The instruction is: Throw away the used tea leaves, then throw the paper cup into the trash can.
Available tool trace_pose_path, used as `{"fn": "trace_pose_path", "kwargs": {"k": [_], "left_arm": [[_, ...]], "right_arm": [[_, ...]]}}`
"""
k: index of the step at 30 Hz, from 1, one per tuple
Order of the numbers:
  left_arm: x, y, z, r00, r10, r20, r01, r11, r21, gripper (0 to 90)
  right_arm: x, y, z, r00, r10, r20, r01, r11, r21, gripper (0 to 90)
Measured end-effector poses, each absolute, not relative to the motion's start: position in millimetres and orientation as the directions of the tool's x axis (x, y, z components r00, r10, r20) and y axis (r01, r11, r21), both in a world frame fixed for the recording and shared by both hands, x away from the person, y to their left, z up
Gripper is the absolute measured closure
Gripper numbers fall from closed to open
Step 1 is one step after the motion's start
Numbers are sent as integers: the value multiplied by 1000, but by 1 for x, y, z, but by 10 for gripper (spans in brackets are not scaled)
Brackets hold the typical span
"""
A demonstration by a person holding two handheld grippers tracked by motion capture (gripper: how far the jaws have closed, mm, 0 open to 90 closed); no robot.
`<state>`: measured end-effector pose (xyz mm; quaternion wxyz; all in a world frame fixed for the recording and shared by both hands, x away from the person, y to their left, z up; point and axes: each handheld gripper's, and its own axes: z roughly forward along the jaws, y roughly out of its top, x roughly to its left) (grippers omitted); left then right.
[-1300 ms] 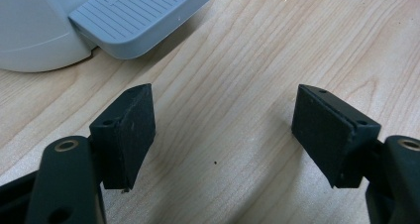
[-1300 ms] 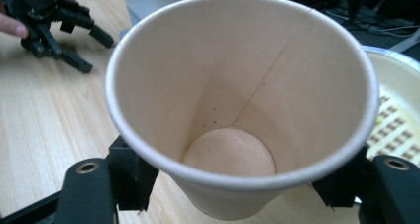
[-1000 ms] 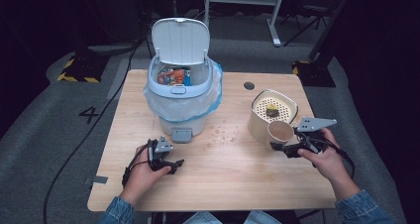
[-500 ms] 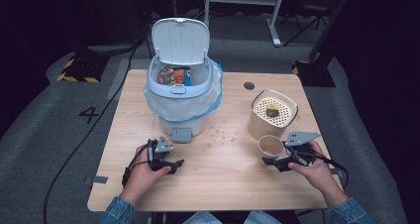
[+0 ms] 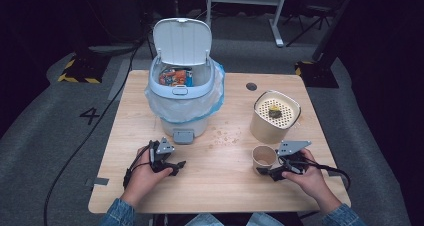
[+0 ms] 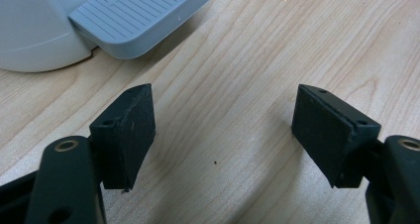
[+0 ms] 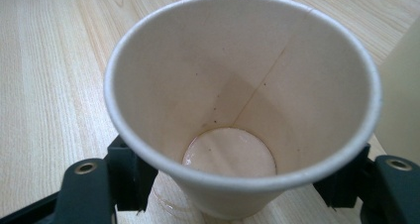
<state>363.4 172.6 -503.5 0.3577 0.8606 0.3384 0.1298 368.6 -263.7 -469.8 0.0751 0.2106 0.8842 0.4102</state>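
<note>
Paper cup (image 7: pixel 237 110) emptied, standing on bench (image 5: pixel 225 186), right gripper (image 5: pixel 270 170) clamped on it. Strainer pot (image 5: pixel 275 117) apparently holds dregs. Left gripper (image 6: pixel 223 135) wide, idle. Cup not yet in bin (image 5: pixel 184 98).

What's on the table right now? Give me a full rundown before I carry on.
table: one, light wood, under everything.
bin: one, pale grey-blue, back left of centre, lid up, clear liner, colourful wrappers inside.
pedal: one, grey, at the bin's base, facing the person.
strainer pot: one, cream, right side, a dark scrap on its holed top.
paper cup: one, off-white, upright just in front of the strainer pot, a thin film of pale liquid at the bottom.
crumbs: several, tan, between bin and strainer pot.
left tool: one, black, open, near the pedal.
right tool: one, black, closed on the paper cup.
</note>
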Motion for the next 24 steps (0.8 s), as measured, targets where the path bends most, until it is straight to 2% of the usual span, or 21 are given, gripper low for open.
{"fn": "trace_pose_path", "kwargs": {"k": [4, 16, 24], "left_arm": [[363, 173, -503, 737, 676, -18, 490, -515, 703, 255], [363, 173, -504, 733, 680, -27, 495, -506, 706, 265], [361, 174, -504, 723, 691, -27, 501, -497, 709, 269]], "right_arm": [[369, -262, -471, -900, 432, 48, 313, 567, 762, 303], [380, -254, -464, -901, 425, 82, 284, 436, 854, 302], [391, -250, -439, -900, 426, 94, 277, 391, 878, 302]]}}
